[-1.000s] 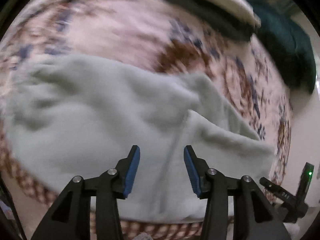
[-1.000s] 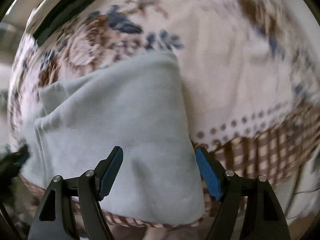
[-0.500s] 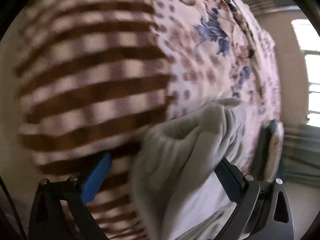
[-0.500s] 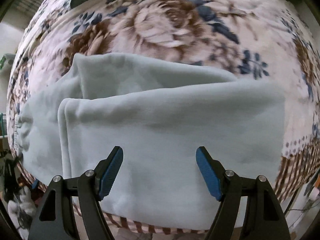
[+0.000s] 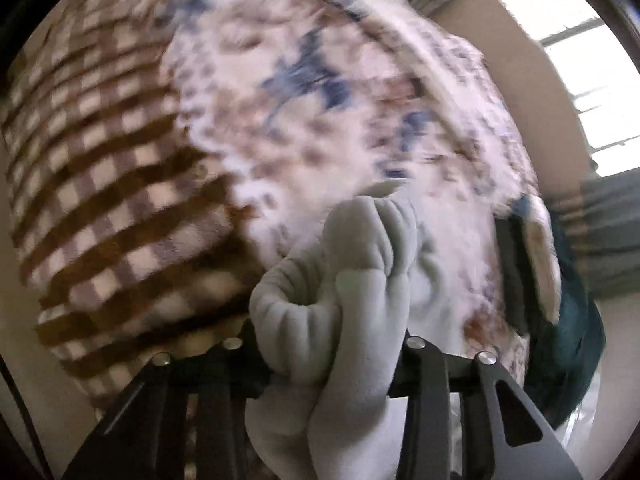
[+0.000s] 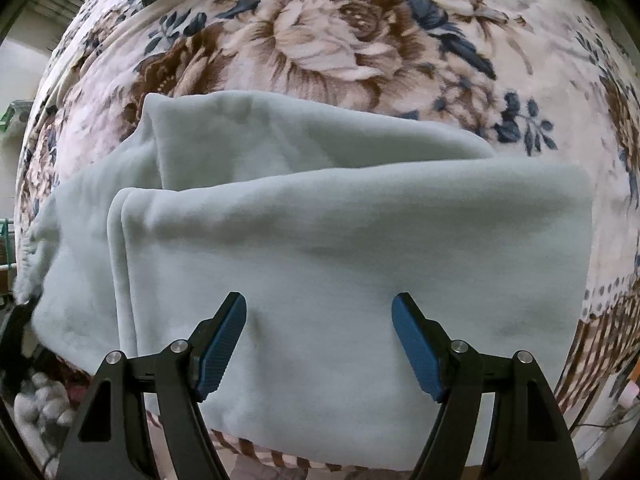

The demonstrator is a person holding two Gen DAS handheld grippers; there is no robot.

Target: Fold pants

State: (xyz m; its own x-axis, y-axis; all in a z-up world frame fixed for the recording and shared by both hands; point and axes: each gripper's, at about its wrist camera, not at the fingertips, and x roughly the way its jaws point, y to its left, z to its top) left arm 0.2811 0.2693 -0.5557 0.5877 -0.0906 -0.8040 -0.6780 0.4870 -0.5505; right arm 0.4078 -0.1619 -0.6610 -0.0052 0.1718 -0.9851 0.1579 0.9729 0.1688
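Observation:
Pale grey-green fleece pants [image 6: 320,240] lie folded lengthwise across a floral blanket, legs stacked with their ends at the right and the gathered waist at the far left. My right gripper [image 6: 319,340] is open and empty, hovering over the pants' near edge. My left gripper [image 5: 324,344] is shut on a bunched end of the pants [image 5: 352,288]; the cloth fills the space between the jaws and hides the pads. The left gripper's black arm shows at the right wrist view's left edge [image 6: 16,332].
The floral blanket [image 6: 340,40] covers the bed, with a brown checked border [image 5: 112,184] along its edge. Dark teal and cream bedding [image 5: 536,264] lies beyond the pants. A bright window [image 5: 592,92] and wall are behind. White fluffy stuff [image 6: 40,404] sits below the bed edge.
My left gripper has swung to the pants' end and closed on a bunch of fleece. My right gripper stayed open and pulled back to face the pants squarely.

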